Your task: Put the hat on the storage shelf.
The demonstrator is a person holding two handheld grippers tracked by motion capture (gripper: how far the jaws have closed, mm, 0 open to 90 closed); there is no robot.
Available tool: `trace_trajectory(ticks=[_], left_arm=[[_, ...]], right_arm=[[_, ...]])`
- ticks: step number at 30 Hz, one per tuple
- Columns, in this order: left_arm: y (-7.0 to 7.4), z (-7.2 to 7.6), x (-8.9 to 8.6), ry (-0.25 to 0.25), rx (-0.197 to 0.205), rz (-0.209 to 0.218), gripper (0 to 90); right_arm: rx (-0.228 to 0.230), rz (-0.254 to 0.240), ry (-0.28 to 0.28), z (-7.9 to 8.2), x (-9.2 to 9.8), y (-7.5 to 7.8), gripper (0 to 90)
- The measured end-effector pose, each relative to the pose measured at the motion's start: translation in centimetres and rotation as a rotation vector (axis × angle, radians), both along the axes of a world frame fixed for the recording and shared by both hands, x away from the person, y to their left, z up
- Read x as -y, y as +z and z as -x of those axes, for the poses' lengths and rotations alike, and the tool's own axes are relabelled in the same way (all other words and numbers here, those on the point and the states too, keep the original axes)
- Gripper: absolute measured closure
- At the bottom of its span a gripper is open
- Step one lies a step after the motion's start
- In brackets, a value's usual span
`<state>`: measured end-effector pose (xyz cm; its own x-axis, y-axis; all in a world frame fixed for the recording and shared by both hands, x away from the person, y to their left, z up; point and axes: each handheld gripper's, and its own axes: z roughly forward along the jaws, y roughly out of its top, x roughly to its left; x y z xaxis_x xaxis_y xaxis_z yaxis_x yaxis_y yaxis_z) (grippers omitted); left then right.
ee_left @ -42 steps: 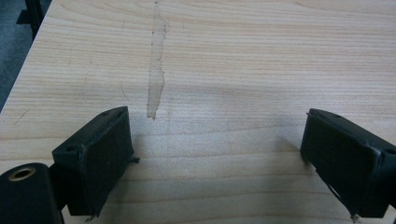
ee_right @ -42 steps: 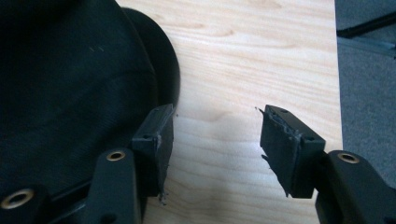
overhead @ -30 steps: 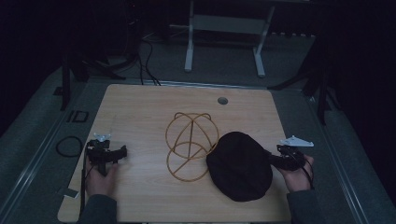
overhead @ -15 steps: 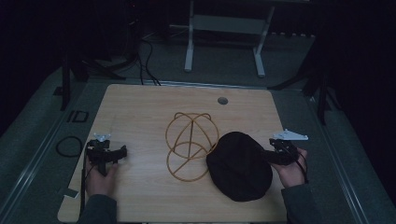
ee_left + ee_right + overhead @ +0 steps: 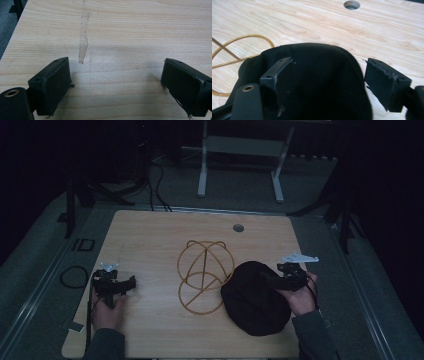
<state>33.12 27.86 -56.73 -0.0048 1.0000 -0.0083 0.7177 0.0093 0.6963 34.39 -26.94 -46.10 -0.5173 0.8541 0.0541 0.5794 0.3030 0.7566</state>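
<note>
Wood table [image 5: 150, 240]: black hat [image 5: 255, 297] at 5 o'clock beside wire frame [image 5: 204, 275]. Right gripper [image 5: 280, 276] gapes over its 3 o'clock edge; left gripper [image 5: 116, 284] released at 8.

Count on the tabletop [image 5: 150, 235]
There were one black hat [image 5: 255, 297], one wire frame [image 5: 205, 275] and two grippers.

Dark letters "ID" — on the grey floor mat [image 5: 50, 270], left of the wooden table [image 5: 150, 235]
</note>
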Motion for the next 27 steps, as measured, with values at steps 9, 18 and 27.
trace_trajectory(ticks=[9,18,27], left_arm=[[0.0,0.0,0.0,0.000,-0.001,0.000,8.7],[0.0,0.0,0.0,0.000,-0.001,0.000,8.7],[0.0,0.0,0.0,-0.001,-0.001,0.000,8.7]], right_arm=[[-0.063,0.050,0.035,-0.9,-1.6,-1.4,13.3],[-0.120,0.085,0.038,-1.6,-2.2,-3.0,12.9],[-0.144,0.139,0.043,-1.6,-2.7,-3.2,41.3]])
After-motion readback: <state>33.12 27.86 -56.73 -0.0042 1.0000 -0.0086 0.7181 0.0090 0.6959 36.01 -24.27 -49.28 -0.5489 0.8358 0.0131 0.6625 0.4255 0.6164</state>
